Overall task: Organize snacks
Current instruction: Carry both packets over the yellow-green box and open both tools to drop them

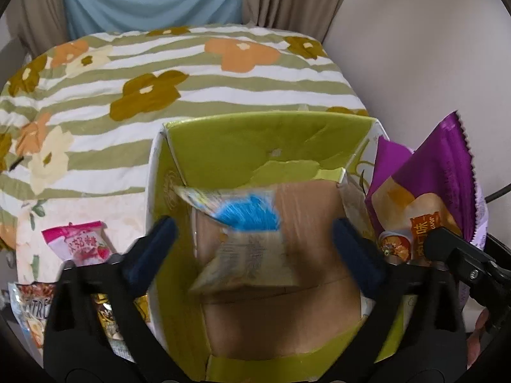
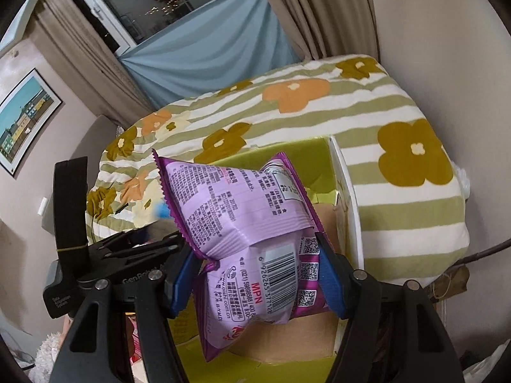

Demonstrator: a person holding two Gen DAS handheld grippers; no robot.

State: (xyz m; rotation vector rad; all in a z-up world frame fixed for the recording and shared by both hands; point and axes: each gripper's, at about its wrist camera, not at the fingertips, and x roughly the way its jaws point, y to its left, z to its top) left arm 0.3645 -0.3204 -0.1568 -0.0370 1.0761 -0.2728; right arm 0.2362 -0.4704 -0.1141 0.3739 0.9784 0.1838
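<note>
Right tongs [image 2: 255, 274] grip purple packet [image 2: 242, 210], long axis upright, directly above box [image 2: 346, 198] on bed [image 2: 415, 223]; left tongs [image 1: 255, 245] open, small packet [image 1: 246, 242] loose between fingers over box floor.

A blurred yellow-and-blue snack packet [image 1: 242, 242] sits tilted inside an open green cardboard box [image 1: 265, 140]; a purple snack bag [image 2: 255, 239] hangs above it.

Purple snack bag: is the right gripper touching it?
Touching. The right wrist view shows the right gripper with both blue fingers pressed against the purple snack bag, pinching it above the green box.
</note>
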